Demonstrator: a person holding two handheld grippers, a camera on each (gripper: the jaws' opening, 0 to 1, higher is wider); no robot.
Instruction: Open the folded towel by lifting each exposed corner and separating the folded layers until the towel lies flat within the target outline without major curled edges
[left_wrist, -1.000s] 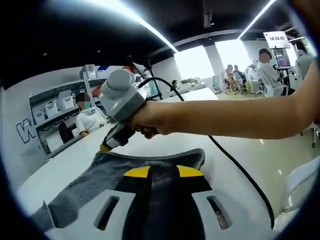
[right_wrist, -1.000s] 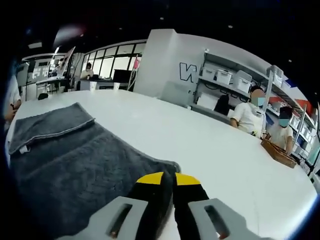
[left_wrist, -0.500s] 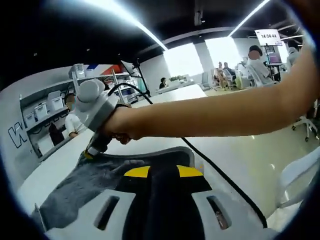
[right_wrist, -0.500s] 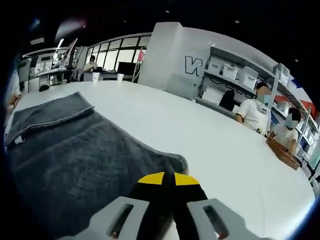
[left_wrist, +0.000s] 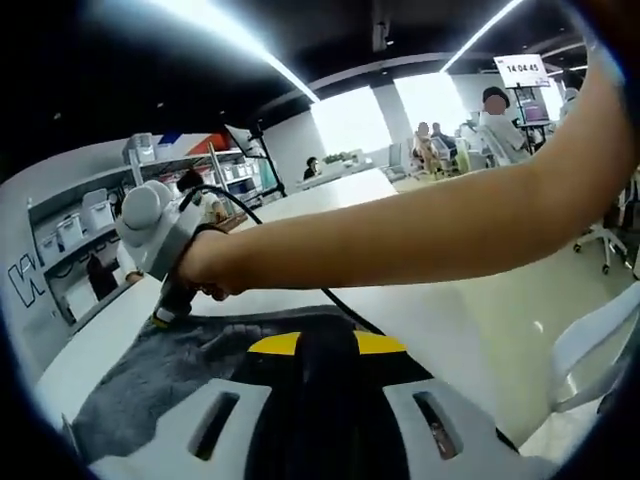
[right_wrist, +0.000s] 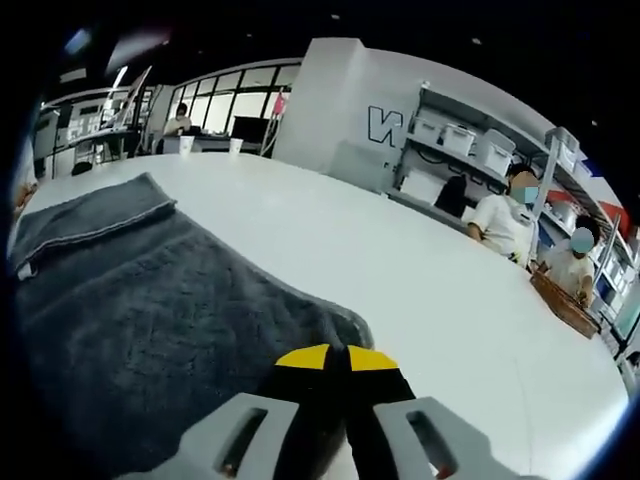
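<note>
Two grippers clamp the grey towel (right_wrist: 140, 310) on the white table (right_wrist: 430, 290): we see the left gripper (left_wrist: 327, 345) and right gripper (right_wrist: 338, 357) each pinching its edge.

A broad white table (right_wrist: 420, 290) spreads across the right gripper view. Toward two o'clock, shelves with white storage bins (right_wrist: 470, 150) line a grey wall, and two seated people (right_wrist: 505, 225) sit before them beside a wooden tray (right_wrist: 565, 305). In the left gripper view, a white chair (left_wrist: 590, 350) stands at four o'clock, and ceiling light strips (left_wrist: 250, 50) run overhead.
</note>
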